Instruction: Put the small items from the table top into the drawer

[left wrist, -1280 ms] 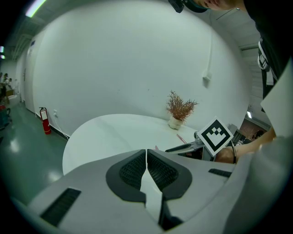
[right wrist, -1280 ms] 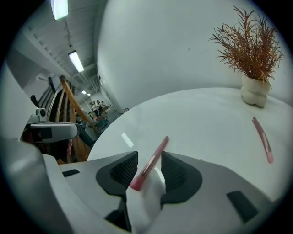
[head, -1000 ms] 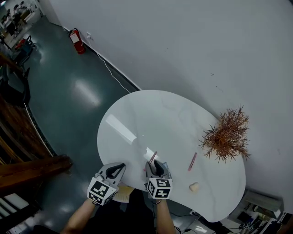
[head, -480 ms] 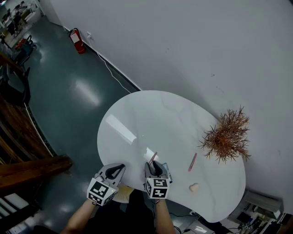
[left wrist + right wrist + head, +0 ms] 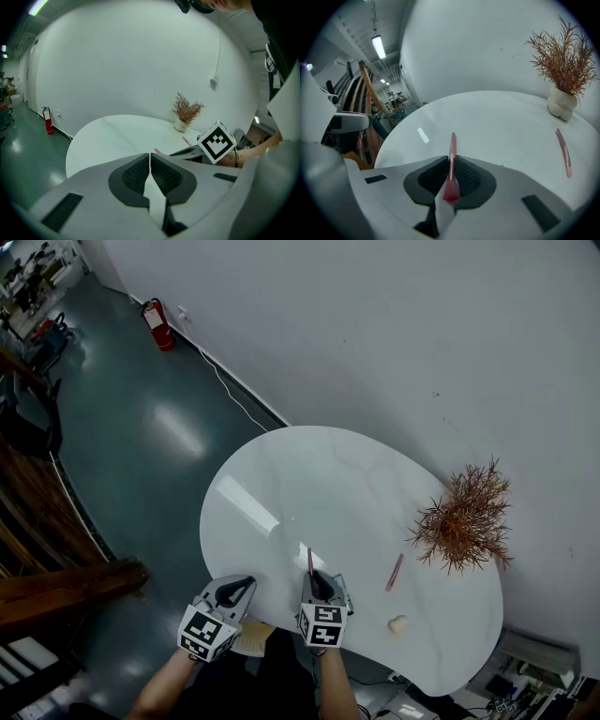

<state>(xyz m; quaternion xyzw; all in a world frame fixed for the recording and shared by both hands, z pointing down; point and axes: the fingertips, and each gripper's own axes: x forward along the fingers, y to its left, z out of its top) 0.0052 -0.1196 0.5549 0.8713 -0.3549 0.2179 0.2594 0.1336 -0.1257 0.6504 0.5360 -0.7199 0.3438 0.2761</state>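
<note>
My right gripper (image 5: 314,579) (image 5: 451,165) is at the near edge of the white table (image 5: 309,488), and its jaws have just been closing on a thin pink pen (image 5: 452,154) (image 5: 309,562), which now stands pinched between the pads and points away from me. A second pink pen (image 5: 394,572) (image 5: 563,152) lies on the table to the right. A small cream, heart-shaped item (image 5: 397,623) rests nearer the front edge. My left gripper (image 5: 236,589) (image 5: 150,169) hovers off the table's left front edge, shut and empty. No drawer shows.
A dried brown plant in a white vase (image 5: 466,514) (image 5: 563,104) stands at the table's right edge by the wall. A red fire extinguisher (image 5: 157,324) stands on the green floor far left. Wooden furniture (image 5: 56,577) sits left of me.
The right gripper's jaws closed onto the pink pen, and the pen swung from leaning right to pointing straight ahead. The left gripper stayed put.
</note>
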